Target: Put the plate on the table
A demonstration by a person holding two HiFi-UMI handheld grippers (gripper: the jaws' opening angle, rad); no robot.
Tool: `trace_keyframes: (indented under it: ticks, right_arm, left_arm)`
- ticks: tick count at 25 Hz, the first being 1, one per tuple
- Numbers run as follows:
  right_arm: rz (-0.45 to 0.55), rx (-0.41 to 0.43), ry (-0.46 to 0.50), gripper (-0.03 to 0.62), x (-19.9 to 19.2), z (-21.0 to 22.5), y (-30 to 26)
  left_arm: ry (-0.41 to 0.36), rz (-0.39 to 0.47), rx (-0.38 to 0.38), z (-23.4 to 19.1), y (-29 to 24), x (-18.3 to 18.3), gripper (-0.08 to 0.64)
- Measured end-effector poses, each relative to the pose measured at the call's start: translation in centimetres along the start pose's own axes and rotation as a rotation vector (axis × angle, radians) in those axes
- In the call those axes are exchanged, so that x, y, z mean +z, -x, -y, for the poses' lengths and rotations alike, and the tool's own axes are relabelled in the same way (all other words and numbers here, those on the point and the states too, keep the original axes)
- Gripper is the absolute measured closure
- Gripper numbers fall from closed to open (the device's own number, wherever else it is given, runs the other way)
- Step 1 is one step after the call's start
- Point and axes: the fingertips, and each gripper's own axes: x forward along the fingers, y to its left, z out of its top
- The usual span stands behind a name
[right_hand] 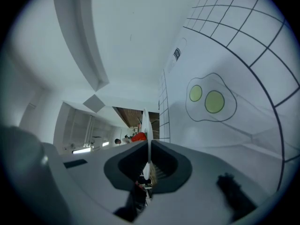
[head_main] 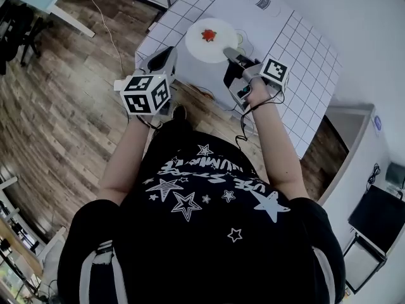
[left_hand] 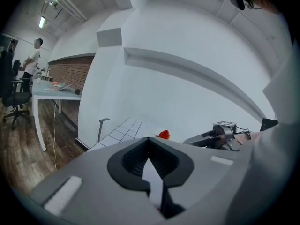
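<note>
A white plate point(head_main: 205, 43) with a red strawberry point(head_main: 208, 35) on it is over the near corner of the white gridded table point(head_main: 304, 62). My left gripper point(head_main: 168, 57) is shut on its left rim and my right gripper point(head_main: 230, 53) on its right rim. In the left gripper view the plate rim point(left_hand: 151, 172) shows as a white sliver between the left gripper's point(left_hand: 150, 162) jaws, with the strawberry point(left_hand: 163, 134) beyond. The right gripper view shows the plate point(right_hand: 147, 125) edge-on in the right gripper point(right_hand: 148, 163). Whether the plate touches the table I cannot tell.
A drawn outline with two green circles point(right_hand: 206, 97) marks the table beside the plate. Wooden floor point(head_main: 57, 106) lies left of the table. A desk point(left_hand: 51, 90) and an office chair point(left_hand: 14, 97) stand far left, with a person point(left_hand: 33, 55) behind them.
</note>
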Motion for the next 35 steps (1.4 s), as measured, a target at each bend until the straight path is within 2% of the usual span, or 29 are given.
trace_keyframes:
  ticks: [4, 12, 16, 29, 35]
  right_arm:
    - [-0.016, 0.005, -0.012, 0.572, 0.5, 1.0, -2.2]
    - [-0.012, -0.092, -0.052, 0.572, 0.7, 5.5, -4.4]
    - [0.0, -0.101, -0.072, 0.572, 0.6, 6.8, -5.2]
    - [0.037, -0.179, -0.061, 0.572, -0.3, 8.7, -6.3]
    - [0.071, -0.172, -0.056, 0.572, -0.1, 8.3, -6.3]
  left_arm:
    - [-0.007, -0.026, -0.015, -1.8, -2.5, 0.6, 0.551]
    - [-0.011, -0.077, -0.047, -4.5, -5.4, 0.4, 0.551]
    - [-0.008, -0.096, -0.063, -5.7, -6.2, 0.2, 0.551]
    - [-0.011, -0.13, -0.123, -7.0, -7.3, -0.5, 0.551]
    - [-0.018, -0.136, -0.151, -6.8, -7.9, -0.4, 0.551]
